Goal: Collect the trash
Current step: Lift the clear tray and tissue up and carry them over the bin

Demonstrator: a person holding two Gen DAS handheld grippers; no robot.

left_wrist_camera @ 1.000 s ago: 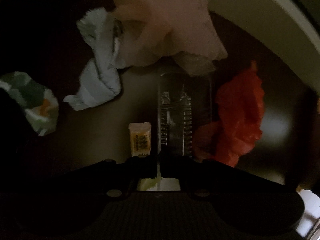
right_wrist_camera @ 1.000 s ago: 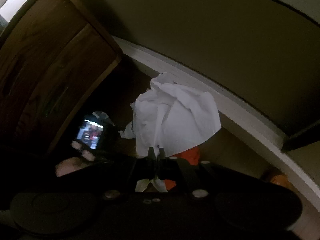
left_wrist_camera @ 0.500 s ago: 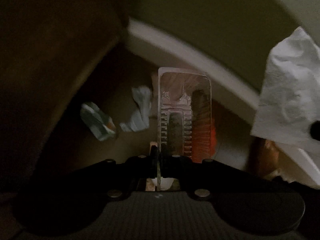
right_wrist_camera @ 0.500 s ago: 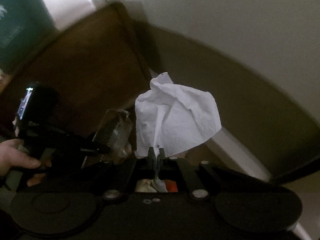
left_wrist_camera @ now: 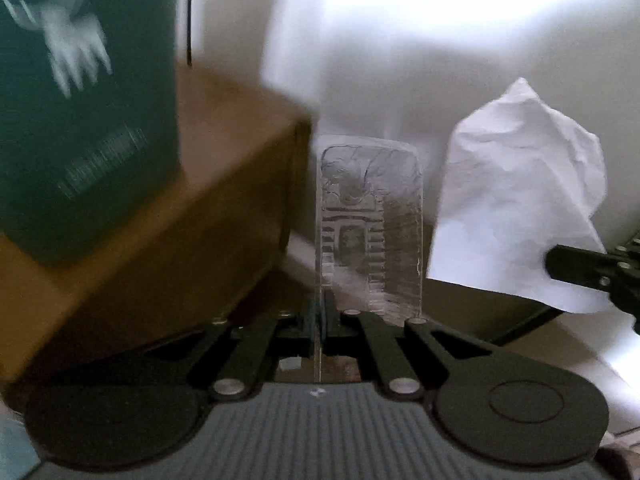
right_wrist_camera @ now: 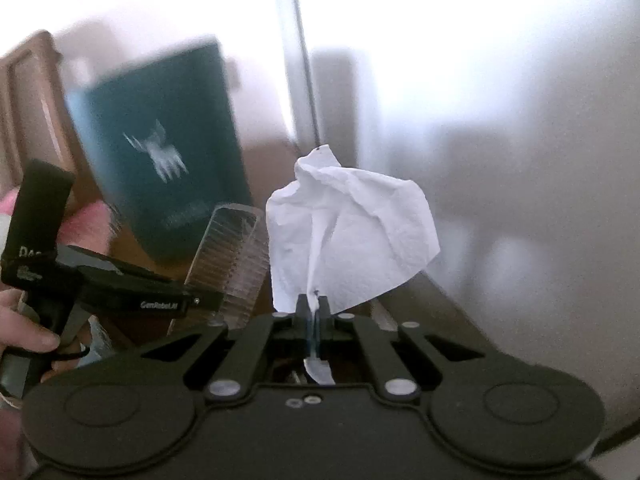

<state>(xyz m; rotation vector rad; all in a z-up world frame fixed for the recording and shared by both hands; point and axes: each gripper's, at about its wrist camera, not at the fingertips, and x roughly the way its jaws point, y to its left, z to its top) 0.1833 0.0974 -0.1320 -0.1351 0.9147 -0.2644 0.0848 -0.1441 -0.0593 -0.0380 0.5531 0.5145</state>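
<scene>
My left gripper (left_wrist_camera: 320,312) is shut on a clear ribbed plastic tray (left_wrist_camera: 370,228), which stands upright in front of its camera. My right gripper (right_wrist_camera: 314,306) is shut on a crumpled white tissue (right_wrist_camera: 348,240) that fans out above its fingers. In the left wrist view the tissue (left_wrist_camera: 516,200) hangs at the right with the right gripper's dark finger (left_wrist_camera: 580,266) on it. From the right wrist camera, the left gripper (right_wrist_camera: 200,300) comes in from the left with the plastic tray (right_wrist_camera: 232,264), a person's hand (right_wrist_camera: 24,328) on its handle.
A brown wooden cabinet (left_wrist_camera: 168,248) stands to the left, with a dark green paper bag (left_wrist_camera: 80,120) bearing a white deer logo on top. That bag (right_wrist_camera: 160,152) also shows beyond the left gripper in the right wrist view. A pale wall (right_wrist_camera: 480,100) fills the background.
Both grippers have risen from the dark floor, where other scraps lay, up to the level of the cabinet top. The tray and tissue stayed gripped. The green bag has come into view.
</scene>
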